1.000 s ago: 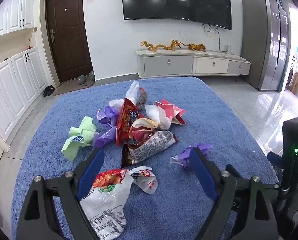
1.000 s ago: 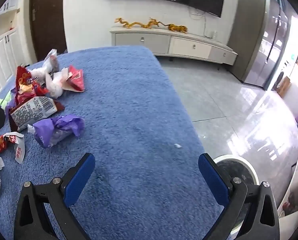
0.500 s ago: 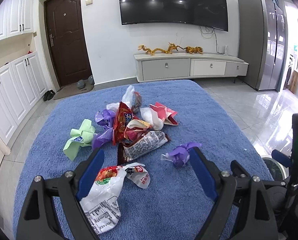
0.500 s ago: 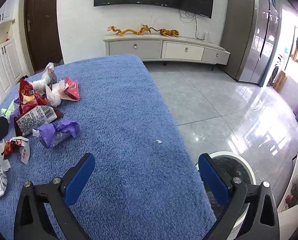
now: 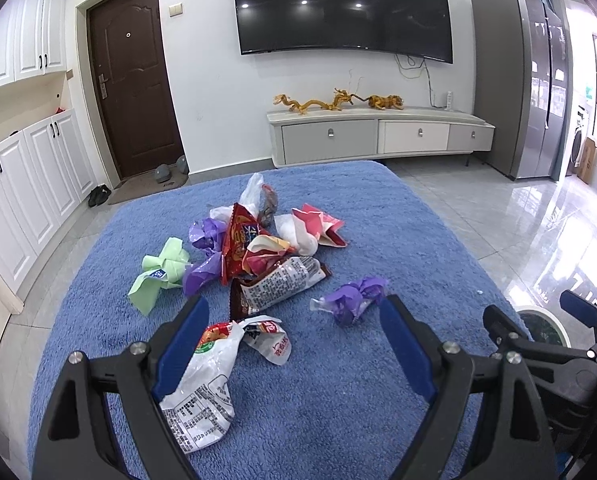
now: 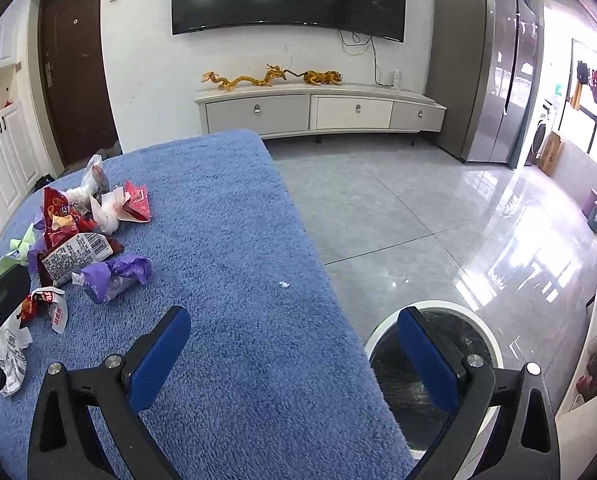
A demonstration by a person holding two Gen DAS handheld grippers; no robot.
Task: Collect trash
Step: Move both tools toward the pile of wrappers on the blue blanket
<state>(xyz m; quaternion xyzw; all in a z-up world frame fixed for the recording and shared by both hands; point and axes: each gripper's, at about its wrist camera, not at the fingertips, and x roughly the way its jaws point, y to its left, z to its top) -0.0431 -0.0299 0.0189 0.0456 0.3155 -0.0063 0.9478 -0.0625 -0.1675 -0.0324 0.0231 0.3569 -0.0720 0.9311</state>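
Note:
A pile of snack wrappers (image 5: 258, 248) lies on the blue fleece table cover (image 5: 358, 220). A white printed bag (image 5: 202, 384) lies nearest, partly behind my left finger. A purple wrapper (image 5: 350, 298) lies apart at the right; it also shows in the right wrist view (image 6: 114, 276). A green wrapper (image 5: 158, 272) lies at the left. My left gripper (image 5: 294, 344) is open and empty above the table's near part. My right gripper (image 6: 294, 352) is open and empty over the table's right edge. A white-rimmed bin (image 6: 450, 352) with a black liner stands on the floor beside the table.
The table's right edge (image 6: 318, 264) drops to a glossy tiled floor (image 6: 418, 220). A TV cabinet (image 5: 378, 136) stands at the far wall, white cupboards (image 5: 26, 184) at the left, a grey fridge (image 6: 486, 80) at the right. The right gripper's body (image 5: 558, 352) shows in the left view.
Both grippers have pulled back and risen, so the wrappers look smaller and farther. The bin has come further into the right wrist view. Both stay open.

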